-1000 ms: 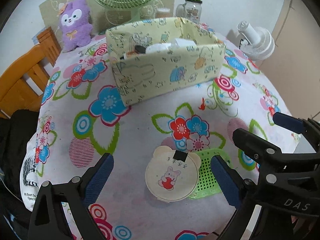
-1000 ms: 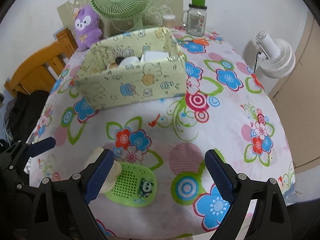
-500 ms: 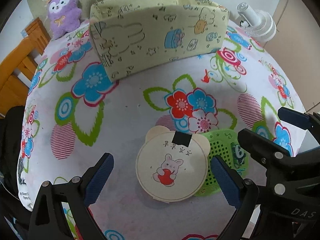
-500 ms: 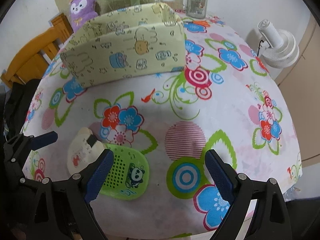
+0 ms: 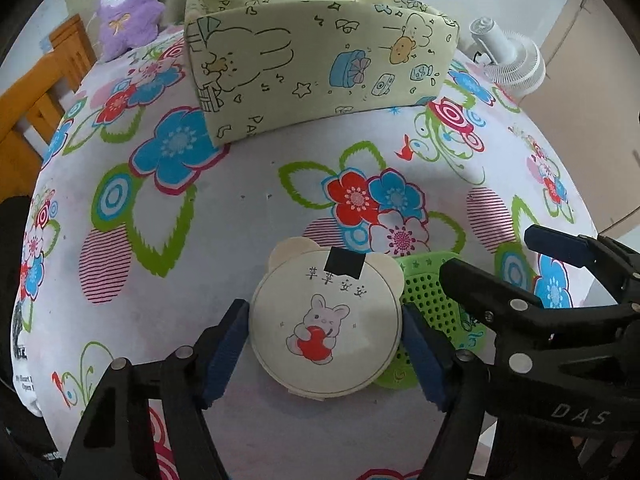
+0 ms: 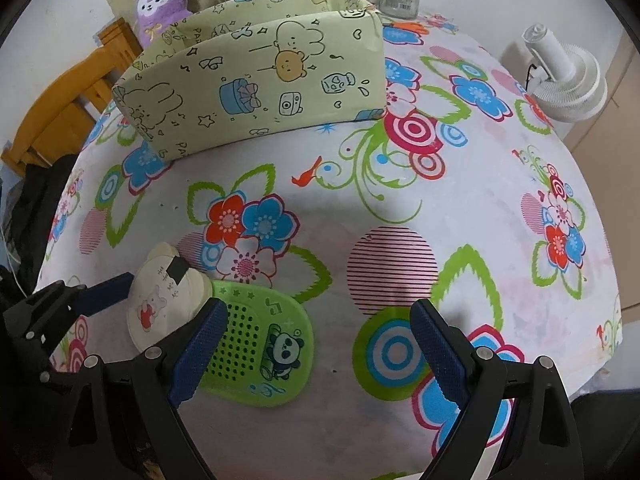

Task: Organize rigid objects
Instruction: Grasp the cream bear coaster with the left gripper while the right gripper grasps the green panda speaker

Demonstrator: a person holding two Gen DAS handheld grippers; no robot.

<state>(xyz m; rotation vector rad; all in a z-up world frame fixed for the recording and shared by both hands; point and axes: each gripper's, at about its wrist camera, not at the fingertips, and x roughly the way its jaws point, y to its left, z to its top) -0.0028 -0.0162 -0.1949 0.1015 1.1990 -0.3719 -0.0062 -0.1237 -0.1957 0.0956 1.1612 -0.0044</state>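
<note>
Left wrist view: left gripper (image 5: 326,354) brackets the round cream bear-eared compact with a rabbit print (image 5: 325,326), lying flat near the front edge of the flower-print tablecloth (image 5: 248,216); its jaws are closing, pads at the rim, firm contact not confirmed. Complete closure squarely across the widest span, then lift vertically to avoid dragging the overlapped green perforated plastic panda case (image 6: 262,346). Right gripper (image 6: 316,350) stands wide and empty over that case. The pale yellow cartoon-print box (image 5: 320,68) sits toward the far edge.

Ahead of me the flowered tablecloth (image 6: 400,208) lies bare up to the pale-green printed fabric box (image 6: 256,84), which seems to block the far edge.
</note>
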